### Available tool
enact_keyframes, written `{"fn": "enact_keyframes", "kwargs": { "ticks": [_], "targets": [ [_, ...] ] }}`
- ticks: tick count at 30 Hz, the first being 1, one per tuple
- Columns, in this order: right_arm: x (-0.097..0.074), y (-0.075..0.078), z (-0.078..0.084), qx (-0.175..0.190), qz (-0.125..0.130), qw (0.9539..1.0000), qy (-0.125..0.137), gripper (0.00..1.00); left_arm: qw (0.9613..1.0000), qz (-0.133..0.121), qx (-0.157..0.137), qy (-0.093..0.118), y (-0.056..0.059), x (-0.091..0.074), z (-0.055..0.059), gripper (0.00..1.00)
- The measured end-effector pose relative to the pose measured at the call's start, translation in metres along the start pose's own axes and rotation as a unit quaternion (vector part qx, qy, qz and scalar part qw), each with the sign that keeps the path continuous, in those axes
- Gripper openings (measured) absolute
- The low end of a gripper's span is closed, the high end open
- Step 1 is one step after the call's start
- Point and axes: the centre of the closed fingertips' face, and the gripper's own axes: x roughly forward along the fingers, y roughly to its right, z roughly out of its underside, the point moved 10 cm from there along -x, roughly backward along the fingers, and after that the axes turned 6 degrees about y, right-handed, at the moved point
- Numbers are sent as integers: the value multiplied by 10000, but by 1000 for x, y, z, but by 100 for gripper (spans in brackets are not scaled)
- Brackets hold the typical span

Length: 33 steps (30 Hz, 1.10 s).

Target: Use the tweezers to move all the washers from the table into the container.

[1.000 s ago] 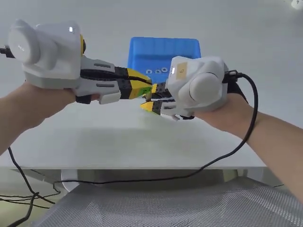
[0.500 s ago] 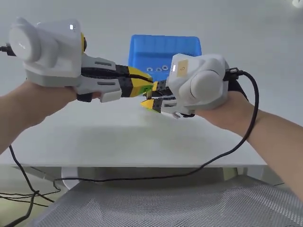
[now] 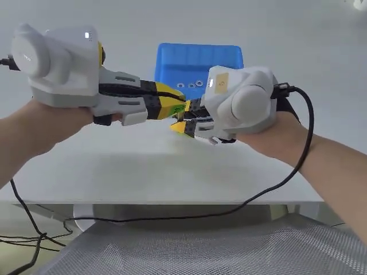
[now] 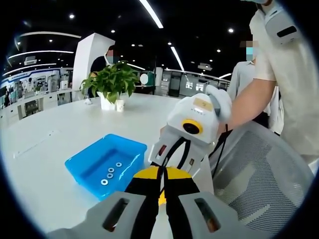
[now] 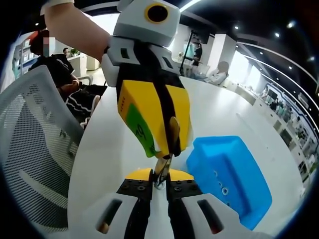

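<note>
Nearest, two hand-held grippers meet tip to tip above the front of the white bench (image 3: 172,166). One is in each of the person's hands, and a black cable (image 3: 287,177) hangs from the right one.

The left hand-held gripper (image 4: 160,180) has its two yellow-tipped jaws pressed almost together on the single pair of tweezers (image 5: 164,163). In the right gripper view this is a thin metal strip running down between those jaws. The right hand-held gripper (image 5: 159,180) faces it with its own two jaws drawn in to a narrow slit around the tweezers' lower end. Something small and shiny sits at that point, but I cannot tell what it is.

Beyond the tips stands one blue container (image 3: 198,57), well back on the bench. The washers (image 4: 104,181) lie on its floor in a short diagonal line. Four can be counted in the left gripper view and three in the head view, where the grippers cover part of the container.

Farther off stand a potted plant (image 4: 112,79) and a few people.
</note>
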Motion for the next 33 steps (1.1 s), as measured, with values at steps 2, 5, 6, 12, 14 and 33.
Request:
{"fn": "enact_keyframes", "kwargs": {
  "ticks": [2, 5, 6, 12, 14, 33],
  "targets": [
    [0, 0, 0, 4, -2, 10000, -1, 11, 10000, -8, 7, -4, 0, 0, 0, 5],
    [1, 1, 0, 10, -27, 10000, 3, 11, 10000, -24, 22, -8, 0, -1, 1, 5],
    [1, 1, 0, -7, -41, 10000, 2, 11, 10000, -32, 28, -15, 0, -2, 1, 5],
    [1, 2, -1, -16, -63, 10000, -20, 10, 10000, -35, 75, -28, 0, -2, 1, 4],
    [1, 2, 0, -4, -66, 10000, -13, 10, 9999, -5, 109, -28, 0, -1, 1, 4],
    [-4, 8, -8, -29, -33, 10000, 35, 10, 9999, -14, 162, 11, -3, -2, -11, 4]
  ]
}}
